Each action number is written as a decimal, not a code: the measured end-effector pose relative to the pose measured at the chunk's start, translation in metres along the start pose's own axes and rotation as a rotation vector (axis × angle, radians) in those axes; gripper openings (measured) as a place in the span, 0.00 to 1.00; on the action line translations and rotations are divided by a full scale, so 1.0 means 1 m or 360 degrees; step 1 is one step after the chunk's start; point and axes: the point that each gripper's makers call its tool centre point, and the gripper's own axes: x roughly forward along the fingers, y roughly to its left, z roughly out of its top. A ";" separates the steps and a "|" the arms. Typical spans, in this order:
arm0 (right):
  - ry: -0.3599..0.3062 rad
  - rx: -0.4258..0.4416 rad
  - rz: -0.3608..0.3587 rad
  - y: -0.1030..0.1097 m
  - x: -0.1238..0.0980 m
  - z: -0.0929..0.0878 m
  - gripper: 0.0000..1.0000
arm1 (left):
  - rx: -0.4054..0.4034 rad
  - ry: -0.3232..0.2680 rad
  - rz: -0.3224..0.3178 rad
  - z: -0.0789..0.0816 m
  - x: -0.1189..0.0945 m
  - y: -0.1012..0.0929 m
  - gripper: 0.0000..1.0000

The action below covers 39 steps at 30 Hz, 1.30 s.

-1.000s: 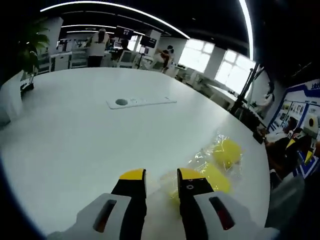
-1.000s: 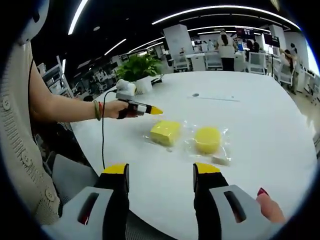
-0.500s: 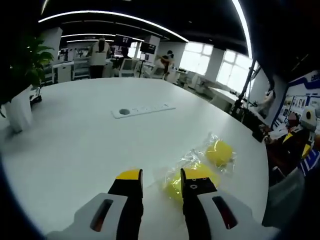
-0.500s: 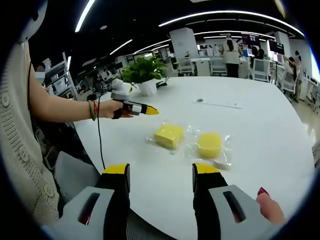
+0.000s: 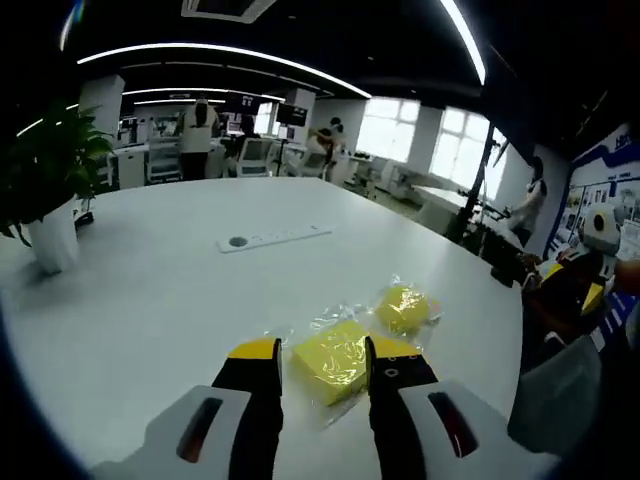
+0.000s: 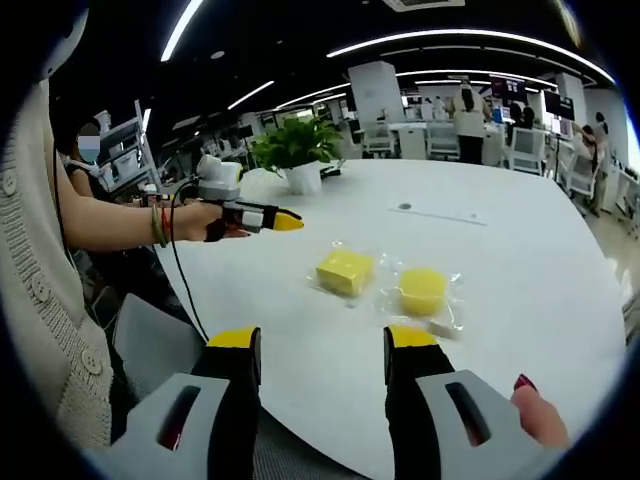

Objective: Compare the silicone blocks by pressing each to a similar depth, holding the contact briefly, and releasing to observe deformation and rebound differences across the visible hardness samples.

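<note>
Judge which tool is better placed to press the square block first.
Left, probably. The left tool points at the square block, close ahead between its tips. The right tool hangs back near the table edge.

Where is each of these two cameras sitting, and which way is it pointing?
Left gripper view: rides on the left gripper, low over the white table, facing the square yellow block; its own jaws show.
Right gripper view: rides on the right gripper, facing across the table; own jaws, a fingertip, a sleeve and the arm holding the left gripper show.
Shared: both blocks, the round yellow block too, the potted plant.
</note>
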 end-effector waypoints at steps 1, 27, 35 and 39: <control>-0.0001 0.0002 0.0002 0.000 0.000 0.000 0.45 | 0.0001 -0.0006 0.0003 0.001 -0.003 -0.002 0.33; -0.0135 0.0163 0.0048 0.008 -0.003 -0.015 0.48 | 0.0072 -0.0165 0.0085 0.001 -0.097 -0.062 0.48; -0.0174 0.0244 -0.0018 -0.004 -0.001 -0.014 0.54 | -0.0026 -0.0191 0.0093 -0.008 -0.108 -0.075 0.53; -0.0205 0.0278 -0.0057 -0.014 -0.003 -0.010 0.54 | -0.0054 -0.0187 0.0089 -0.014 -0.110 -0.080 0.54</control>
